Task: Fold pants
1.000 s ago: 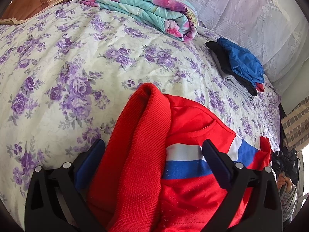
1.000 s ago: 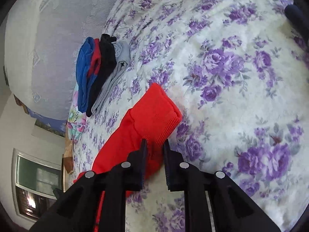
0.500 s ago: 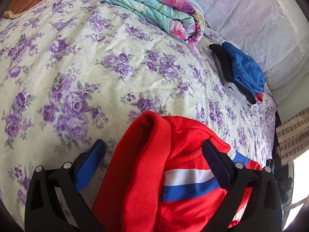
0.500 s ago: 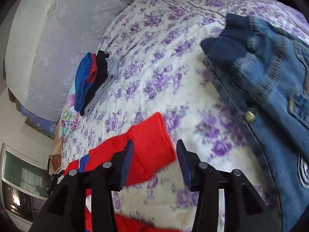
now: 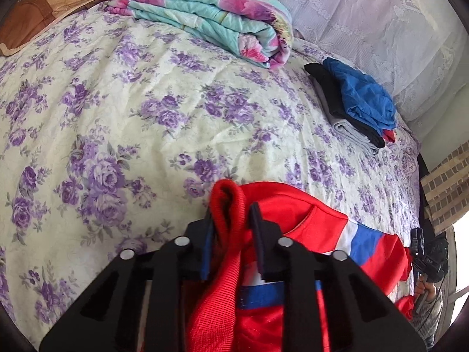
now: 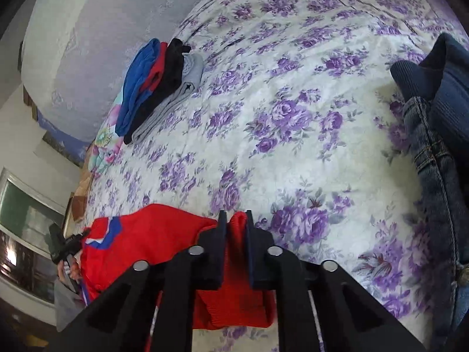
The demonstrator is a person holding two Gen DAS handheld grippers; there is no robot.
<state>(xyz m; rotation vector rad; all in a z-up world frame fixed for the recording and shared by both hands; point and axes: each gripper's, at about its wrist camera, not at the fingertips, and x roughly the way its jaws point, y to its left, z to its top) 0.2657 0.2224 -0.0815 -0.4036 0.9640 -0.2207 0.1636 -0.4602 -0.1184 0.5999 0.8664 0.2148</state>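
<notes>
Red pants (image 5: 281, 220) pinched by both down-tilted claws: left claw (image 5: 231, 214), right claw (image 6: 236, 220).

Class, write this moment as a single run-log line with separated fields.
left gripper: just closed on red pants waistband | right gripper: just closed on ribbed cuff | pants on floral bedspread | unfolded

Red pants (image 5: 296, 214), white-blue stripe; purple-flowered cream bedspread (image 5: 146, 111).

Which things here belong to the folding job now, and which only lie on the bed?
Job:
- red pants
- left gripper, shut on them
- right gripper, shut on them

Lying about:
- folded quilt
- stacked clothes
- jeans
</notes>
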